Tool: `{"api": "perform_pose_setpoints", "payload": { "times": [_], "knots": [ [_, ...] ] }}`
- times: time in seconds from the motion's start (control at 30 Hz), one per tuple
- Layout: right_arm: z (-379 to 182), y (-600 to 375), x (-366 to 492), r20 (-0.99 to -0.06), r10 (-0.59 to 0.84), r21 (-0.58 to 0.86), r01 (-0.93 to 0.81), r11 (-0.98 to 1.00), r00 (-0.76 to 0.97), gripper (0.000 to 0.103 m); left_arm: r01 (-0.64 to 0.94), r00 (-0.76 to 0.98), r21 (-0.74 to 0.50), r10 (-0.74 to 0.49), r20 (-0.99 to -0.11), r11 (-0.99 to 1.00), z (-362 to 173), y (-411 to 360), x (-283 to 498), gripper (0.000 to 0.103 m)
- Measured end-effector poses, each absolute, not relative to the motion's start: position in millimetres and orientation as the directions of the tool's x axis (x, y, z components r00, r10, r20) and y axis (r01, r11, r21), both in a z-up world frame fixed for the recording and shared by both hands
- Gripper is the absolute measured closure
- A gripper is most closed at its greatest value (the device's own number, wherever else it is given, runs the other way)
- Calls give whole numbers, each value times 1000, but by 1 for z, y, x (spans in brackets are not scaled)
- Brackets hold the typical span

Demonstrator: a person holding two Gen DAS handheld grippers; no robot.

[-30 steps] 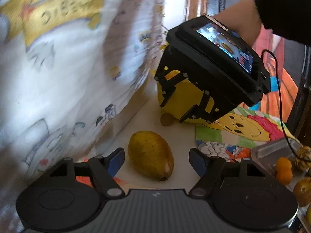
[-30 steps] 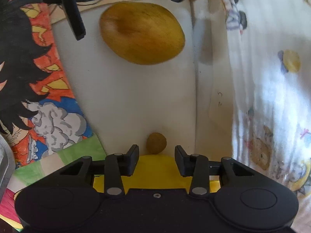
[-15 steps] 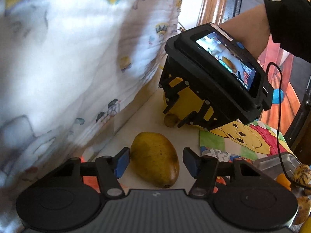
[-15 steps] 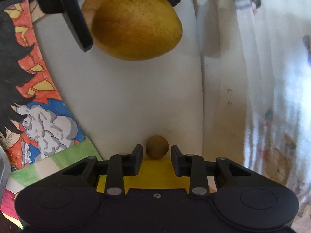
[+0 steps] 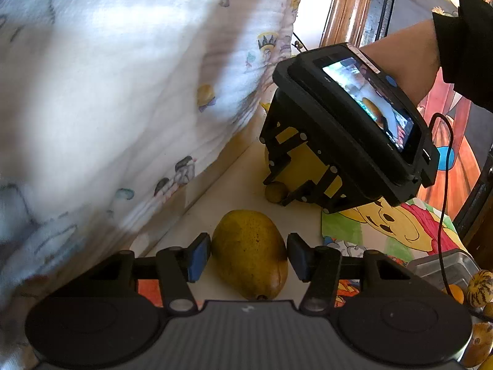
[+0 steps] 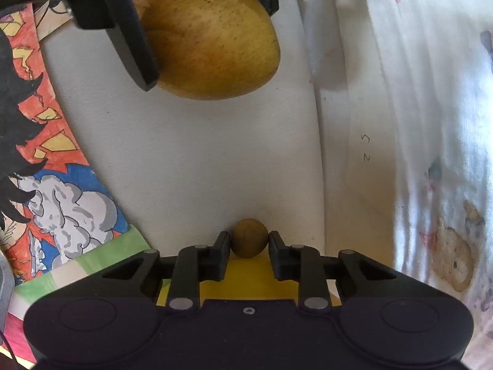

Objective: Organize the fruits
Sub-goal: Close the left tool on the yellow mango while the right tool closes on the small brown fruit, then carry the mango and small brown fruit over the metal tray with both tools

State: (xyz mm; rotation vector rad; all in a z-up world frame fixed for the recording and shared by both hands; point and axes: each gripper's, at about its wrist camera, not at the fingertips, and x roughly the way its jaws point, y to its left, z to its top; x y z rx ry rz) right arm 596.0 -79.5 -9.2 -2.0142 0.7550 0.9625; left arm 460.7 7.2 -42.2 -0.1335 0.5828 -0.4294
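Note:
A large yellow-brown mango (image 5: 250,252) lies on the white tabletop (image 6: 197,160). My left gripper (image 5: 249,256) is open, with its blue-padded fingers on either side of the mango and close to it. The mango also shows in the right wrist view (image 6: 209,37). A small round brown fruit (image 6: 249,238) sits between the fingers of my right gripper (image 6: 249,243), which is open around it with narrow gaps on both sides. The small fruit also shows in the left wrist view (image 5: 276,191), under the right gripper's body (image 5: 348,129).
A white printed cloth (image 5: 123,92) hangs along one side of the table. Colourful cartoon drawings (image 6: 52,185) cover the table on the other side. A metal tray (image 5: 443,265) and several small fruits (image 5: 479,289) are at the right edge of the left wrist view.
My left gripper has moved forward around the mango and its fingers have narrowed. My right gripper has advanced until the small brown fruit is between its fingers, which have narrowed.

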Motion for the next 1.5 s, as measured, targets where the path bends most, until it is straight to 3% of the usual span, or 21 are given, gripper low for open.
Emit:
{"api": "perform_pose_setpoints", "payload": {
  "times": [0.43, 1.03, 1.5],
  "knots": [
    [37, -74, 575, -849, -111, -407, -773, -486, 517, 74, 303, 750, -256, -395, -530, 918, -34, 12, 450, 45],
    [125, -81, 504, -868, 108, -494, -817, -297, 485, 74, 245, 732, -314, -388, -560, 917, -27, 4, 415, 46],
    [173, -141, 416, -771, 299, -597, -801, -34, 562, 74, 254, 772, -365, -415, -482, 896, -8, -11, 353, 46]
  ]
}}
